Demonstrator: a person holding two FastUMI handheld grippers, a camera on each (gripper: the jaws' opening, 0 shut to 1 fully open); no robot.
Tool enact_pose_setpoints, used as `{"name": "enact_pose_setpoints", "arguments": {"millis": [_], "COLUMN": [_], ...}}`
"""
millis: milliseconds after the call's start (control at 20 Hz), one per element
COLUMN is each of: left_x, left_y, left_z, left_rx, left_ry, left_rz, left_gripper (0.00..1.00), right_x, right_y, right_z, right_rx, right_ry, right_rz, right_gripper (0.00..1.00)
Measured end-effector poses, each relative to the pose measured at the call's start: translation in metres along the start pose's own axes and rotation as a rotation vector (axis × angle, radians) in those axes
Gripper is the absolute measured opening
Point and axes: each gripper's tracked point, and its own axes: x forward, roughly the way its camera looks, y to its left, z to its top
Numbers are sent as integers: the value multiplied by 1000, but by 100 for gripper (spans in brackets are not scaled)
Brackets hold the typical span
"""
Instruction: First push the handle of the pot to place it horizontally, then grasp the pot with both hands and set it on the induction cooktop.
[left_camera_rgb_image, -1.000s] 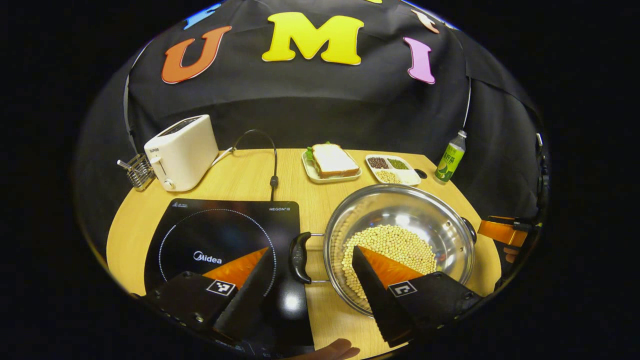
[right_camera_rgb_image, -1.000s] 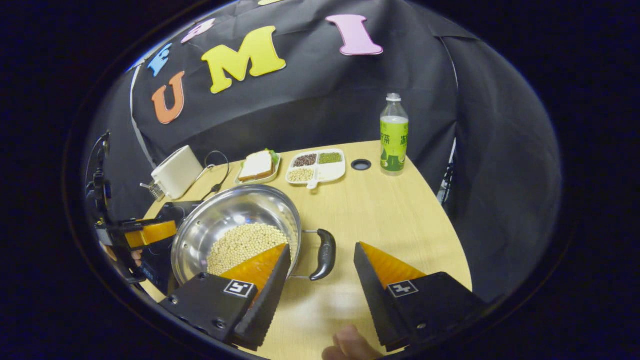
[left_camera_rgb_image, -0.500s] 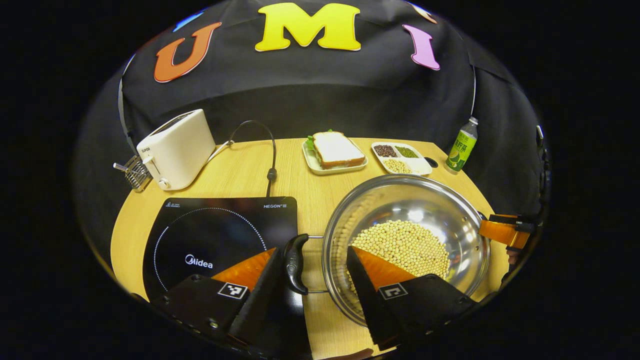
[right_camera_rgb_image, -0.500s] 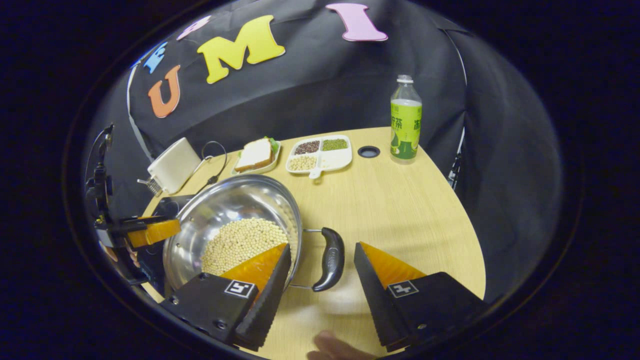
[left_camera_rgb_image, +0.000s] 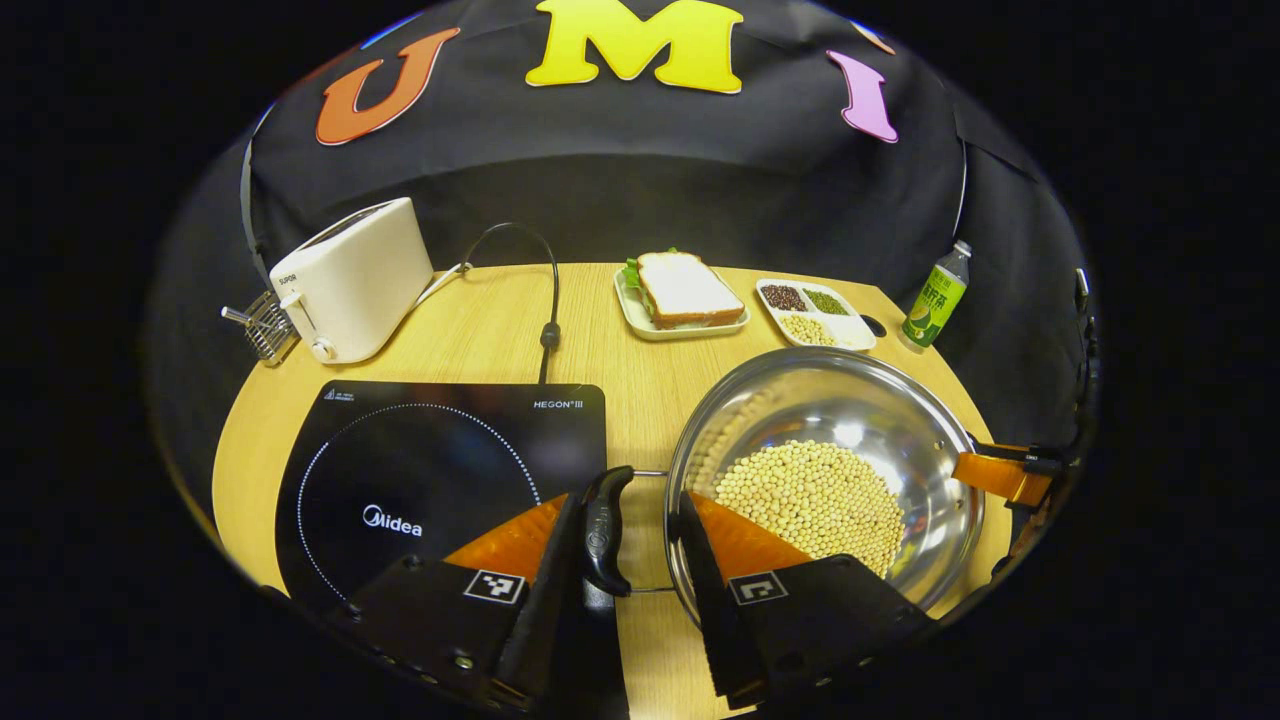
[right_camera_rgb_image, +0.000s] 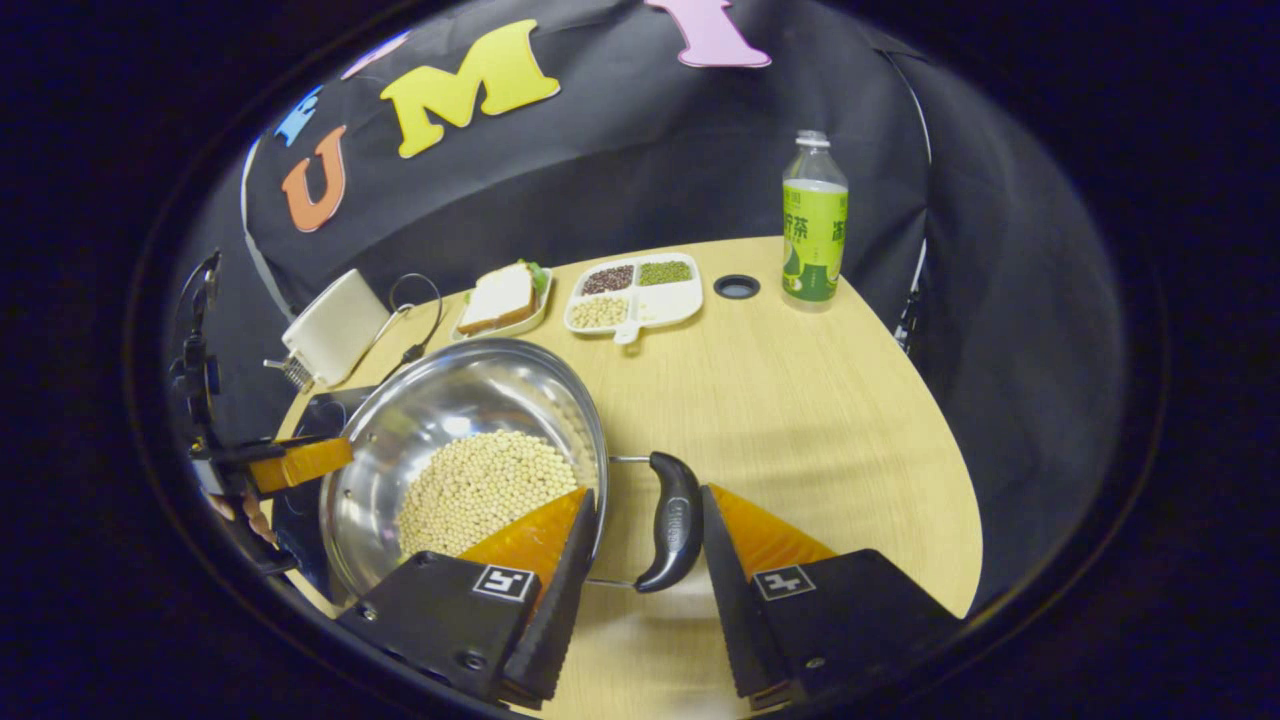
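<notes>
We log the pot (left_camera_rgb_image: 825, 470), holding soybeans (left_camera_rgb_image: 812, 497), on the desk (left_camera_rgb_image: 480, 340) just beside the induction cooktop (left_camera_rgb_image: 440, 470), not yet on it; the left gripper (left_camera_rgb_image: 620, 545) brackets its left handle (left_camera_rgb_image: 603, 530), jaws narrowed, contact unclear; the right gripper (right_camera_rgb_image: 645, 535) likewise straddles the right handle (right_camera_rgb_image: 674, 520), grip unconfirmed.

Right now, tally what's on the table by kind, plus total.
Appliances: 2, toaster, induction cooktop
Cookware: 1, pot of beans
Food dishes: 2, sandwich plate, divided tray
Bottles: 1, green bottle
Total: 6
</notes>
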Motion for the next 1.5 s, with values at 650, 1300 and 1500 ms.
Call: {"name": "enact_pose_setpoints", "arguments": {"millis": [650,1300,1500], "left_x": [1,-46,-81], "left_y": [-2,9,36], "left_z": [-2,9,20], "left_rx": [-35,-63,-73], "left_ry": [15,-60,-99], "left_rz": [-58,-93,-89], "left_gripper": [54,52,52], "right_x": [2,-55,-80], "right_y": [-2,28,64], "right_z": [2,13,23], "right_rx": [4,4,-10], "right_ry": [-50,-68,-83], "right_rz": [62,27,42], "right_gripper": [56,53,54]}}
